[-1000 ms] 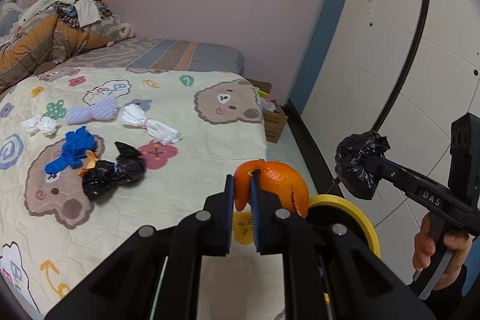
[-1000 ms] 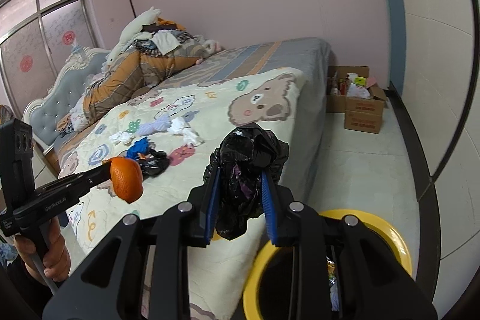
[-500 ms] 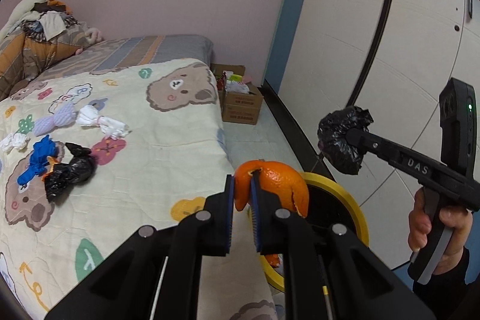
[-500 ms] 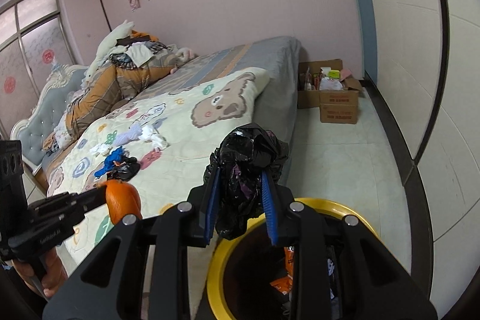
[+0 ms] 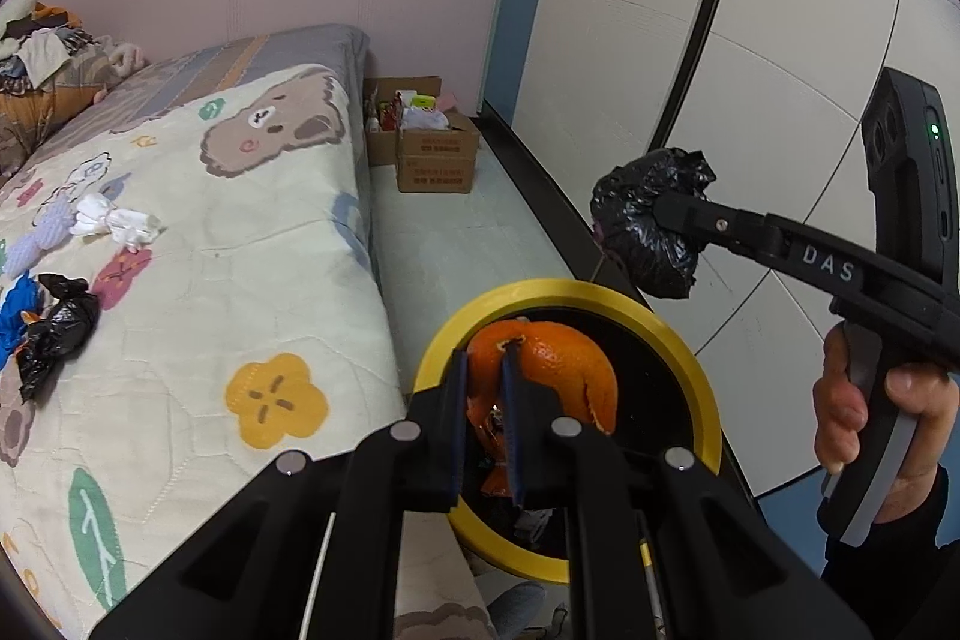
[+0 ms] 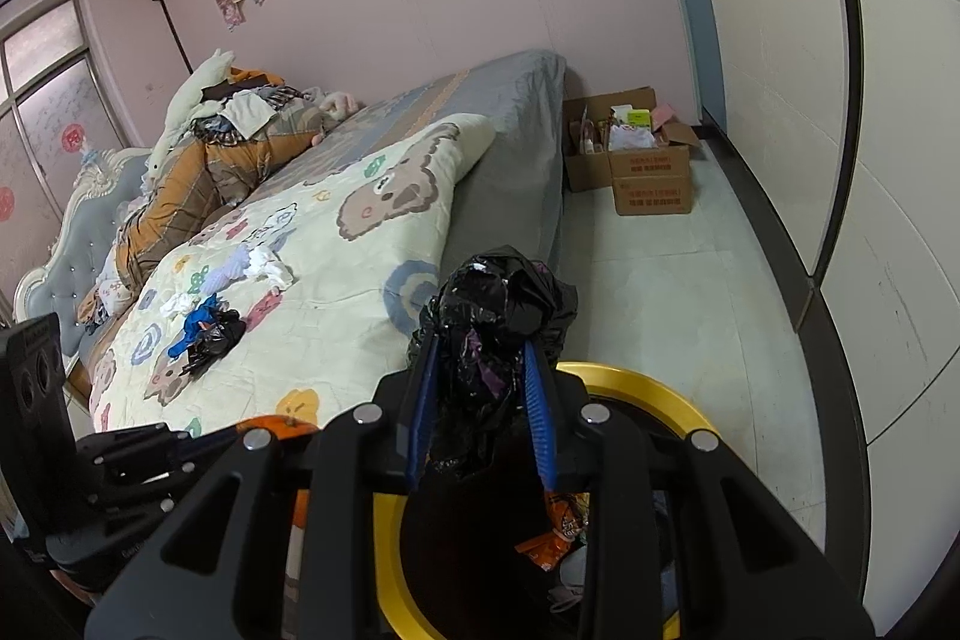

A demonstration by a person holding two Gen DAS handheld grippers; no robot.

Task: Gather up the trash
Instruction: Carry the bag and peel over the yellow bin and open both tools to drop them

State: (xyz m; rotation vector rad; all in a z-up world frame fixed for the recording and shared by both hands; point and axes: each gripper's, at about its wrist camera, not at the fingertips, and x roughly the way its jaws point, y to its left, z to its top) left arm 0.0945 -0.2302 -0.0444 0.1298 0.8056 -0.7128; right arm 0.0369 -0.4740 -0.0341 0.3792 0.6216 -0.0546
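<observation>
My left gripper [image 5: 483, 370] is shut on a piece of orange peel [image 5: 558, 370] and holds it over the mouth of the yellow-rimmed bin [image 5: 699, 382] on the floor beside the bed. My right gripper [image 6: 480, 358] is shut on a crumpled black plastic bag [image 6: 492, 316], held above the same bin [image 6: 654, 391]; in the left wrist view the black plastic bag [image 5: 645, 226] hangs to the right of the bin and higher. Wrappers lie inside the bin. On the quilt [image 5: 198, 244] remain a black bag [image 5: 54, 334], blue scrap [image 5: 18, 307] and white tissue [image 5: 117, 220].
The bed edge runs just left of the bin. Cardboard boxes [image 5: 435, 154] stand on the floor by the pink wall. A white wardrobe [image 5: 750, 40] lines the right side. A person's hand [image 5: 864, 400] grips the right tool. Clothes pile [image 6: 228, 130] at the bed's head.
Both grippers swung right, away from the bed, and sank toward the bin. The orange peel now hangs over the bin's mouth, and the black bag has come above the rim.
</observation>
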